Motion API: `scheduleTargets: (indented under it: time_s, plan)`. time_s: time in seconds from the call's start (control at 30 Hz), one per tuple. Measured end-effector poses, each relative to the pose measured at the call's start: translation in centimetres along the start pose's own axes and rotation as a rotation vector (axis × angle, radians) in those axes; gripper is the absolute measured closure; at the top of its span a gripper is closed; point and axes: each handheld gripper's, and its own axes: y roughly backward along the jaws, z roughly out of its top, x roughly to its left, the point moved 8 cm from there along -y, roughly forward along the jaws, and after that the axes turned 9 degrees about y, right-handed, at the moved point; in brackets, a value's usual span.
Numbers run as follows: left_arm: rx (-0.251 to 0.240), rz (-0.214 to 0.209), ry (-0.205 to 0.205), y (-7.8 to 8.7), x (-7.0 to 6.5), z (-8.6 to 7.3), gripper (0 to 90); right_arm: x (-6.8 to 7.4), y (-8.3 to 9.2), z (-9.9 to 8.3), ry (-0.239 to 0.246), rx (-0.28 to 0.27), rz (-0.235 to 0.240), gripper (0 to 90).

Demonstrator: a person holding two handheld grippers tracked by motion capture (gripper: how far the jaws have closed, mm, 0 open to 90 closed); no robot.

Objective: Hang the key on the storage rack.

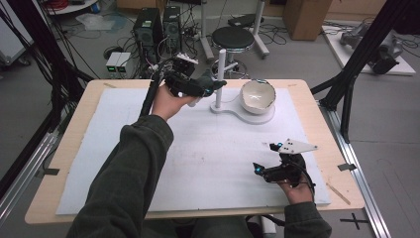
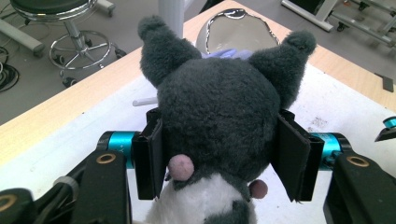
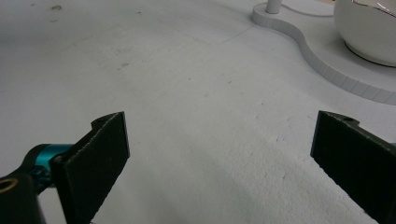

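Closest to the camera, the right gripper [image 1: 265, 159] is sitting low over the white foam mat [image 1: 208, 148] near the front right of the wooden table [image 1: 64, 144], with its jaws spread wide and nothing between them. In the right gripper view you're just looking across bare mat toward the stand.

Further back on the left, the left gripper [image 1: 210, 87] is being held up above the mat and it's clamping a dark grey plush toy with pointy ears and a white belly [image 2: 219, 116]; the two black pads are pressing into the sides of its head.

Just past the toy, a white flat-based stand with an upright post [image 1: 220, 74] is resting on the mat, and a white glossy bowl [image 1: 257, 95] is sitting tilted on the base, right of the post.
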Motion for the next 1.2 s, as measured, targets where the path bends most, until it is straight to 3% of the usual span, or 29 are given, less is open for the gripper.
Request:
scheduleTargets:
  time_s: [1.2]
  plan:
    - [0.105, 0.082, -0.043, -2.4, 0.5, -1.8, 41.2, 0.0, 0.2, 0.0, -0.003, -0.005, -0.001, 3.5]
